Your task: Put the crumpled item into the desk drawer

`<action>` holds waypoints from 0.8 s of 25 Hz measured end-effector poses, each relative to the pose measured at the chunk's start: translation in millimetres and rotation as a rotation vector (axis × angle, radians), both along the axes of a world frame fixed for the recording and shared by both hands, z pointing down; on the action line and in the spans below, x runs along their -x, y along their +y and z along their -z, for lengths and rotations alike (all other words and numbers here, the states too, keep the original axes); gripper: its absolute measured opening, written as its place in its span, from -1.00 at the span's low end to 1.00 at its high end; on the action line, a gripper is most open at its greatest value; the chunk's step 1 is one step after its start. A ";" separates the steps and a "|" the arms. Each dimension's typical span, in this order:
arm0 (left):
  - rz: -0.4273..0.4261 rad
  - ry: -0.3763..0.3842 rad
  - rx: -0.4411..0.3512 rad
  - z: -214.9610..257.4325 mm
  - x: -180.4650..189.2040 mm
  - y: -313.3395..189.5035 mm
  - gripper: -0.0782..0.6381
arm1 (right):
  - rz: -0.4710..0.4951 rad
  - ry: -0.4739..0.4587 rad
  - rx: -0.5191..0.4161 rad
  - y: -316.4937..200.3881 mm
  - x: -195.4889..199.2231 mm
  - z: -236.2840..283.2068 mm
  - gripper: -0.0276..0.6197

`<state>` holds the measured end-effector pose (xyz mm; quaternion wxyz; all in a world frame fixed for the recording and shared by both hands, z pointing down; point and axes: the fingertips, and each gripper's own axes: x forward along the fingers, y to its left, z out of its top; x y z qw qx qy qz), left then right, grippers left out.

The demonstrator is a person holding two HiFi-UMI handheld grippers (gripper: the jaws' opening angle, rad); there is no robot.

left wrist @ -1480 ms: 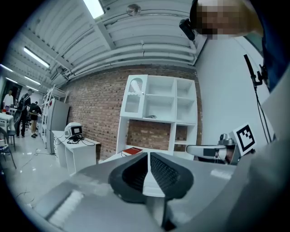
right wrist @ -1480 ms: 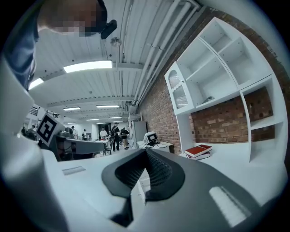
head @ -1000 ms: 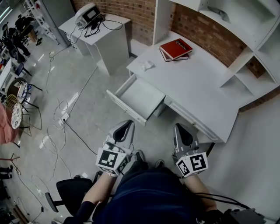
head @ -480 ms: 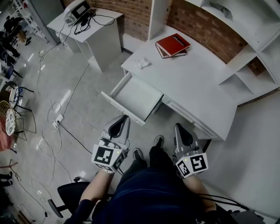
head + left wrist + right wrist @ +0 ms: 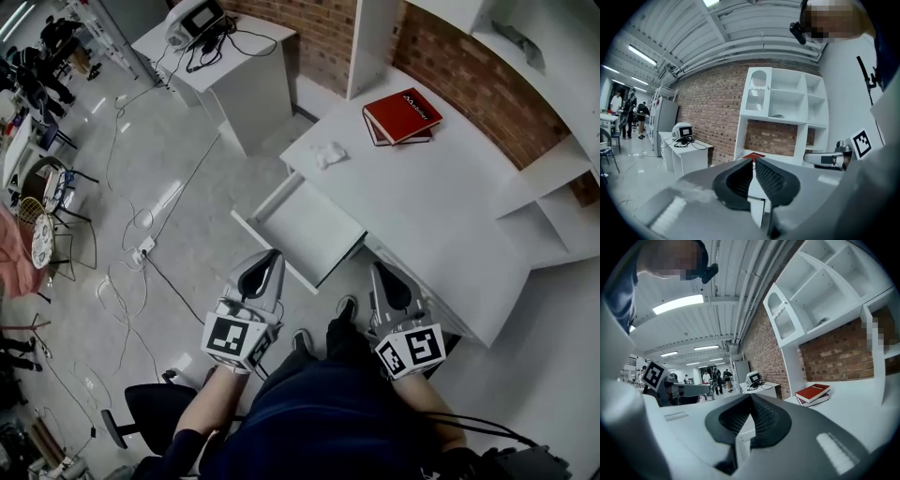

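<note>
on the table (image 5: 441, 216), near its left end: a small white wad (image 5: 330, 155), lying loose just behind the open drawer (image 5: 309, 230). well apart from the red books (image 5: 403, 114) farther back. drawer pulled out wide, bare inside as far as can be seen.

down low, close to the body: left claw (image 5: 270, 261) and right claw (image 5: 381, 272), both pointing toward the table, both well short of the wad. left claw pressed together tip to tip, nothing between. right claw likewise pressed together, holding nothing.

wad untouched, on the tabletop, not yet in the drawer.

looks like tissue or thin cloth; too small to tell which. probably very light, soft and squashy. no fear of breakage and little of slipping, but likely to flatten or unfold rather than push back. best taken from above, across the bulk of the crumple, not by a stray corner, or may trail and pull loose. calls for a claw spread first, lowered around the middle until the tips nearly meet the tabletop, then closed gently. left claw seems the nearer to that end of the table. short carry afterward: over the front edge, down, release above the drawer's middle. being so light, may cling to the claw on release; worth opening wide.
</note>
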<state>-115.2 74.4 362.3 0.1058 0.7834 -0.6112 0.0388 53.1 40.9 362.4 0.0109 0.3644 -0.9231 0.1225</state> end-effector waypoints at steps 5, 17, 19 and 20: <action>0.052 -0.014 0.001 3.3 -7.5 -36.1 -0.73 | 0.052 -0.019 0.006 -45.6 -2.5 -0.7 -0.91; 0.129 -0.054 0.007 4.6 1.5 -70.7 -0.73 | 0.129 -0.049 0.018 -93.5 7.0 -4.9 -0.91; 0.130 -0.063 0.010 2.9 8.7 -75.4 -0.73 | 0.128 -0.045 0.020 -97.4 10.0 -5.7 -0.91; 0.128 -0.066 0.011 2.4 12.6 -78.7 -0.73 | 0.125 -0.042 0.021 -99.2 11.8 -6.0 -0.91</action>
